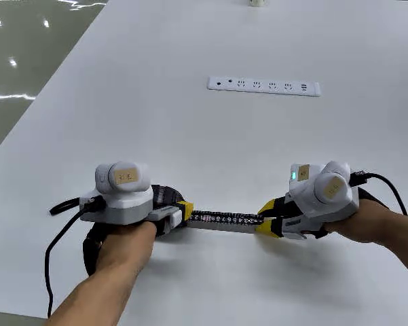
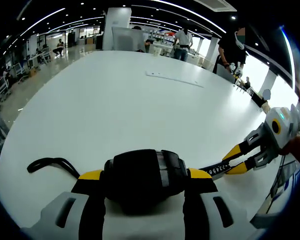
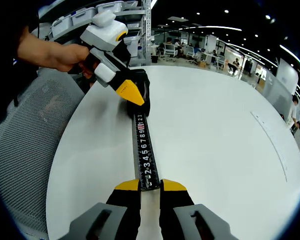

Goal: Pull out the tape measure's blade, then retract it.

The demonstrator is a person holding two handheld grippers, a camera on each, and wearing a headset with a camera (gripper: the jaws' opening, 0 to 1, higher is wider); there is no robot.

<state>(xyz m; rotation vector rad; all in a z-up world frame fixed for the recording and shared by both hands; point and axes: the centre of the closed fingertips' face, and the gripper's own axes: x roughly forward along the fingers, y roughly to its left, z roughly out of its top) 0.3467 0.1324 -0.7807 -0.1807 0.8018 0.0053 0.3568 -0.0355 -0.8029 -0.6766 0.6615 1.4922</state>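
Nearest, the left gripper (image 1: 183,210) clamps the black tape measure (image 2: 145,177) over the white table (image 1: 190,136), and the right gripper (image 3: 150,186) pinches the tip of the blade (image 3: 144,150), pulled out straight between them.

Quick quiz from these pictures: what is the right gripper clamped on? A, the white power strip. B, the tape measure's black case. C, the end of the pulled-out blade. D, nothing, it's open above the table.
C: in the right gripper view, the right gripper has its yellow-tipped jaws shut on the end of the blade, while the left gripper holds the case.
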